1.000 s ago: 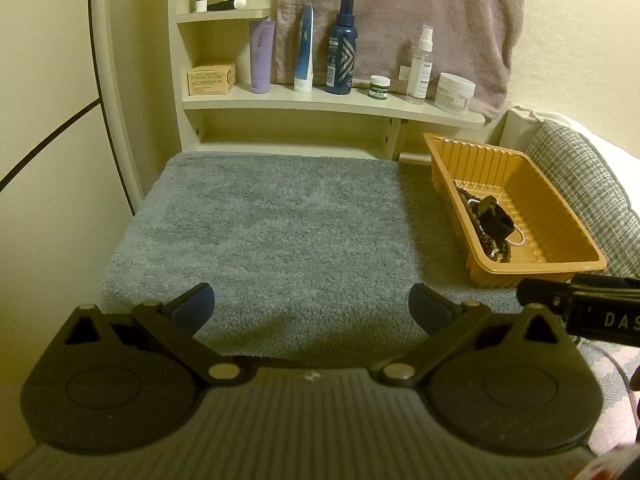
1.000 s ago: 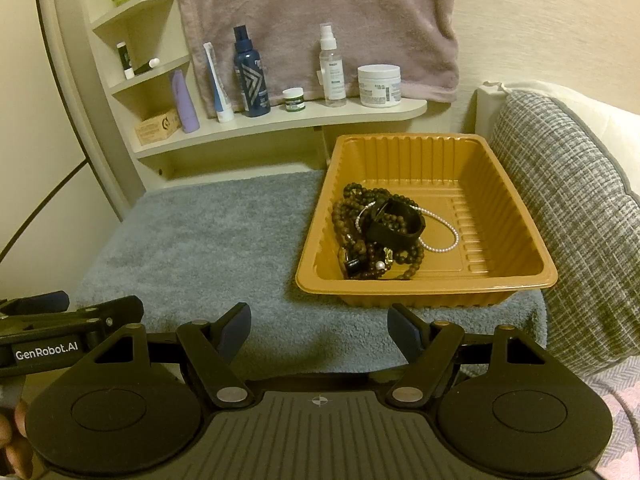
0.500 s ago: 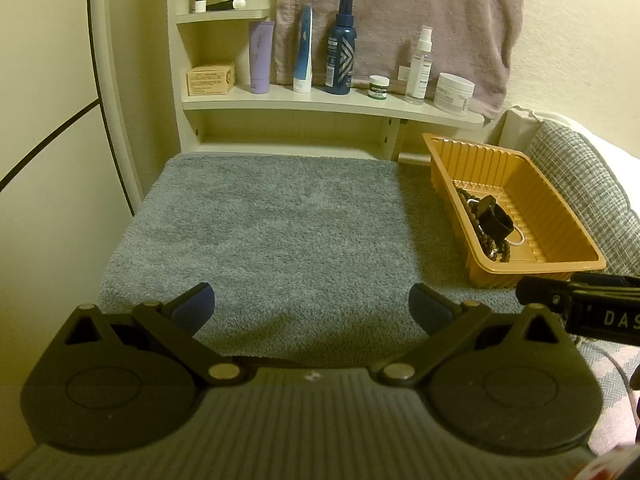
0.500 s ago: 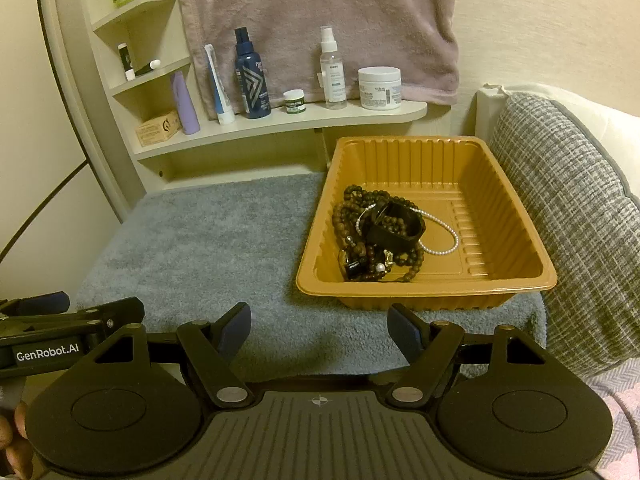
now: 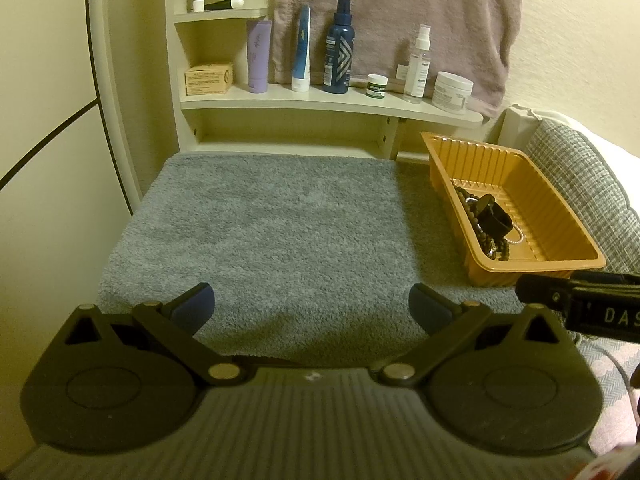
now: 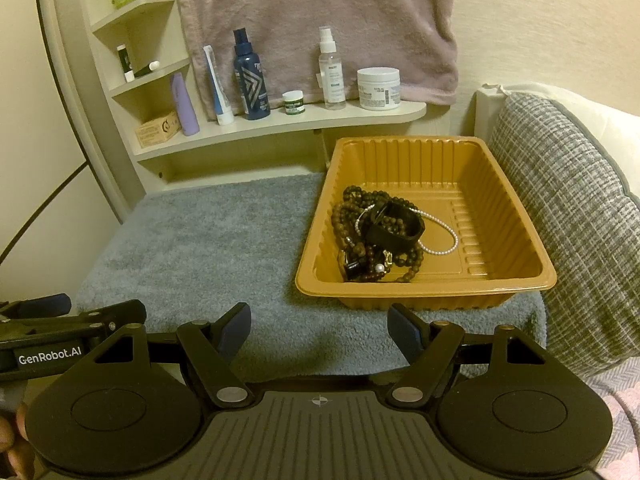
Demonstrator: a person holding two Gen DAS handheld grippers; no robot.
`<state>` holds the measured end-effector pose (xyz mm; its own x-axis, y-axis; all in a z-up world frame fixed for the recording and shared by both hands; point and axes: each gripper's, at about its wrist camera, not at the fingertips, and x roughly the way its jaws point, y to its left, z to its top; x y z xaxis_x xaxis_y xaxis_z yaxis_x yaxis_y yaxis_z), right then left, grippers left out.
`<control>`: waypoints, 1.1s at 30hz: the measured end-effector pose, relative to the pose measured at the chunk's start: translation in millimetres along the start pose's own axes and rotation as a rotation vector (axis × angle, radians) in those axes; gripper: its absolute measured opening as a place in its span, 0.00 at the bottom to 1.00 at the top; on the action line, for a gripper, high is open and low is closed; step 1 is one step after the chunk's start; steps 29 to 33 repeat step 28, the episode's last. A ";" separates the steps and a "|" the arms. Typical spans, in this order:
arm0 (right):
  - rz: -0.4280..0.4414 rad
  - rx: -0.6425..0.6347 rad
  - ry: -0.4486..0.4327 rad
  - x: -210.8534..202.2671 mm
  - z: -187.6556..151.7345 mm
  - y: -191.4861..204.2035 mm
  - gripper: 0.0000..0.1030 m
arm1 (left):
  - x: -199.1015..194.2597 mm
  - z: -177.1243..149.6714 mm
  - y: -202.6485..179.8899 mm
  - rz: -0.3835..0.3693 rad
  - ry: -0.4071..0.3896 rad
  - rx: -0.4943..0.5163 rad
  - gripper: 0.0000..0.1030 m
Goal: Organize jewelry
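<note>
Both the left gripper (image 5: 311,308) and right gripper (image 6: 319,330) stand wide apart and empty; ahead of the right jaws the tray (image 6: 520,286) holds light, limp, tangle-prone bead strings (image 6: 352,220), so the stiff black cuff (image 6: 394,228) looks the surest hold.

Wall: plain cream, straight ahead of the claw
Shelf unit (image 6: 280,126): pale wood, tiered, ahead and to the left, holding bottles and jars
Hanging towel (image 6: 312,20): mauve, draped on the wall above the shelf
Surface: grey fluffy mat (image 5: 272,232) below and ahead
Cushion (image 6: 560,216): grey woven, to the right
Light: warm, dim, yellowish
</note>
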<state>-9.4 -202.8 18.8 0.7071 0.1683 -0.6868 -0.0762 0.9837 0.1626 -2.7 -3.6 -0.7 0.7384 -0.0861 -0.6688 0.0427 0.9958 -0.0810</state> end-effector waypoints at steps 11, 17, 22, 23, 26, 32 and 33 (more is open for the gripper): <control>0.000 0.001 0.001 -0.1 0.2 0.0 0.73 | 0.1 -0.2 -0.7 -0.002 0.001 0.001 1.00; 0.000 0.001 0.001 -0.2 0.2 0.0 0.73 | 0.2 0.0 -0.5 -0.002 0.001 0.001 1.00; 0.000 0.001 0.000 -0.2 0.2 0.0 0.73 | 0.6 0.1 -0.4 -0.006 0.002 -0.001 1.00; 0.000 0.001 0.000 -0.2 0.3 0.0 0.73 | 0.7 -0.3 -0.3 -0.008 0.002 -0.002 1.00; 0.002 0.001 -0.001 -0.6 0.3 0.1 0.73 | -0.2 -2.5 0.1 -0.012 -0.012 -0.010 1.00; 0.001 0.002 -0.002 -0.9 0.5 0.6 0.73 | -0.1 -2.4 0.8 -0.017 -0.014 -0.014 1.00; 0.001 0.002 -0.002 -0.9 0.5 0.6 0.73 | -0.1 -2.4 0.8 -0.017 -0.014 -0.014 1.00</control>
